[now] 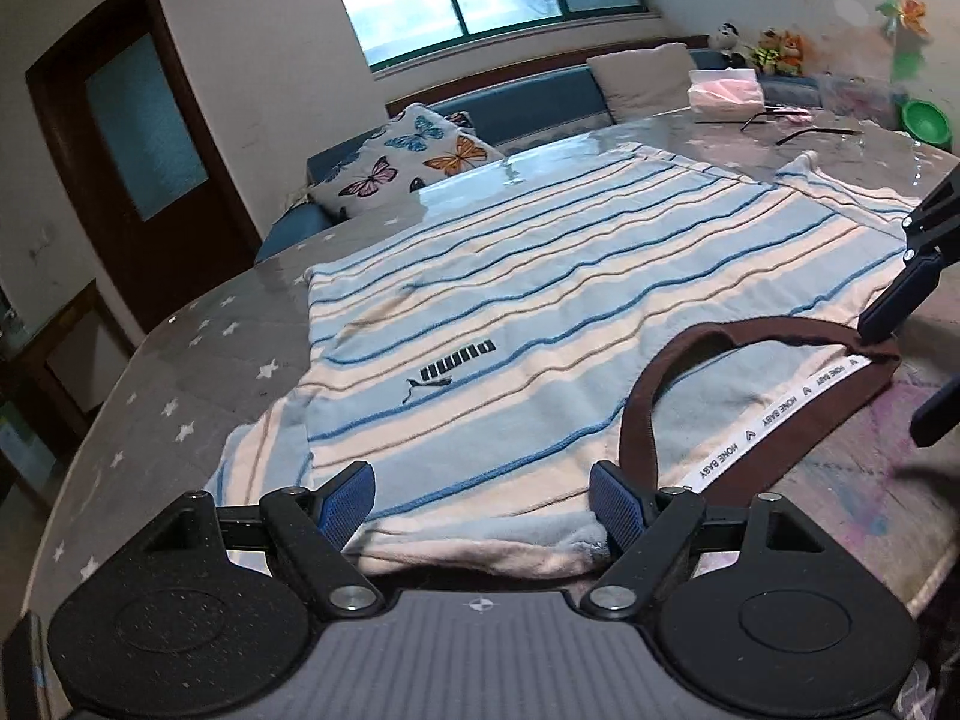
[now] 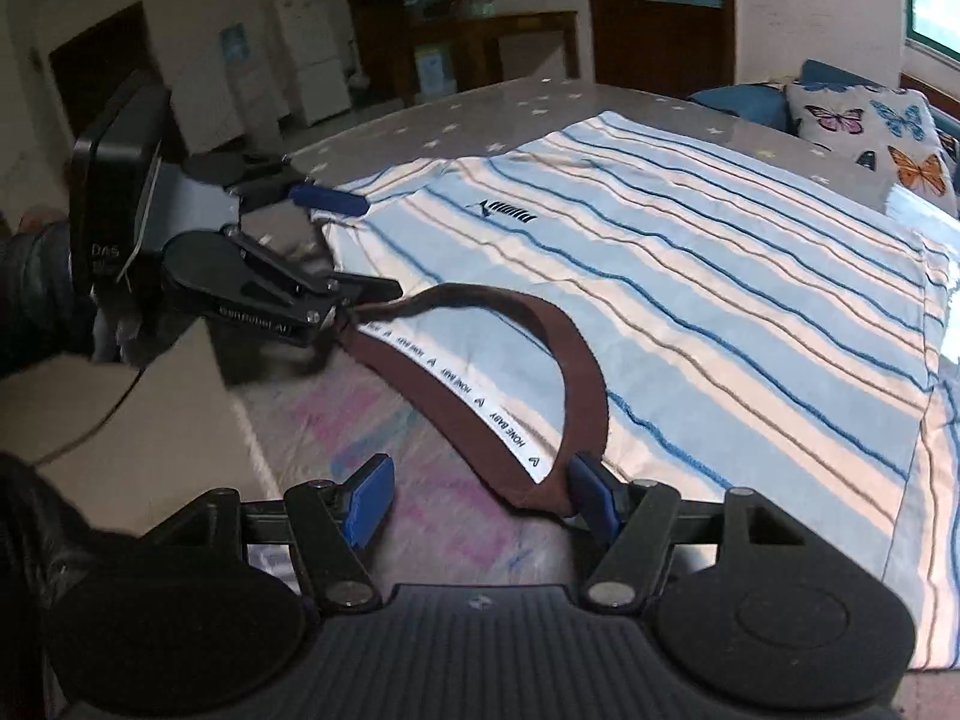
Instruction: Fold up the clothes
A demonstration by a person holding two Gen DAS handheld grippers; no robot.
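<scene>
A light blue and cream striped T-shirt (image 1: 540,312) with a brown collar (image 1: 636,420) lies flat on the table, neck end toward me. My left gripper (image 1: 480,504) is open, and the shirt's near shoulder edge lies between its blue pads (image 1: 345,501). In the right wrist view the left gripper (image 2: 351,246) straddles that shoulder beside the collar's far end. My right gripper (image 2: 480,501) is open at the collar's (image 2: 576,372) other end, one pad (image 2: 594,498) close beside the brown band. The right gripper (image 1: 906,369) shows at the frame's right edge.
The table (image 1: 198,360) has a grey star-patterned cover, and its near edge runs under both grippers. A tissue box (image 1: 726,93), glasses (image 1: 780,117) and a green bowl (image 1: 927,120) stand at the far end. A sofa with a butterfly pillow (image 1: 408,156) lies beyond. A cardboard box (image 2: 150,420) sits below.
</scene>
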